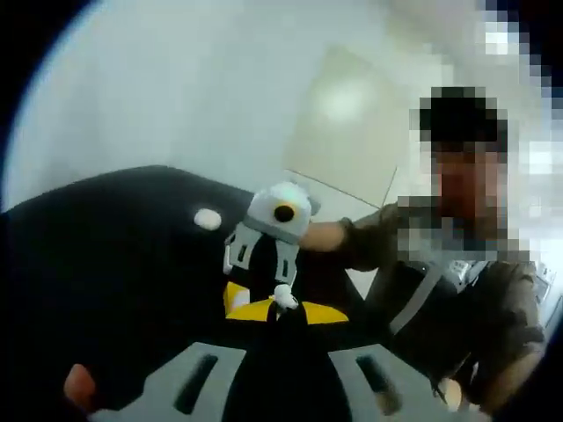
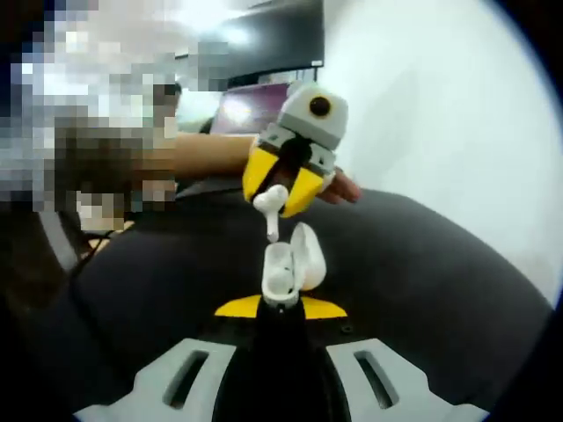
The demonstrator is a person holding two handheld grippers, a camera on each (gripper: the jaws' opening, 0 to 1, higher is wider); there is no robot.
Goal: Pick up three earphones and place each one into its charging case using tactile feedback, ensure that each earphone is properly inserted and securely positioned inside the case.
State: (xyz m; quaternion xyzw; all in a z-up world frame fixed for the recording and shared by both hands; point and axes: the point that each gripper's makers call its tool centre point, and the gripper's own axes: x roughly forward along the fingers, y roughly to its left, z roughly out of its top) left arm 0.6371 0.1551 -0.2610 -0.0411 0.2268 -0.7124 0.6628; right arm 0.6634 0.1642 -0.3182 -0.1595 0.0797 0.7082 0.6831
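Work surface: you have a black table top [image 1: 132,255] with a rounded edge, matte and dark across the left gripper view. In the right gripper view, the same black surface [image 2: 422,264] fills the lower half. Behind it, a plain pale wall [image 2: 440,97]. A pale panel [image 1: 352,123] stands on the wall in the left gripper view. In the right gripper view, a dark screen [image 2: 273,35] sits at the top, with a purple-lit patch [image 2: 242,105] below it.
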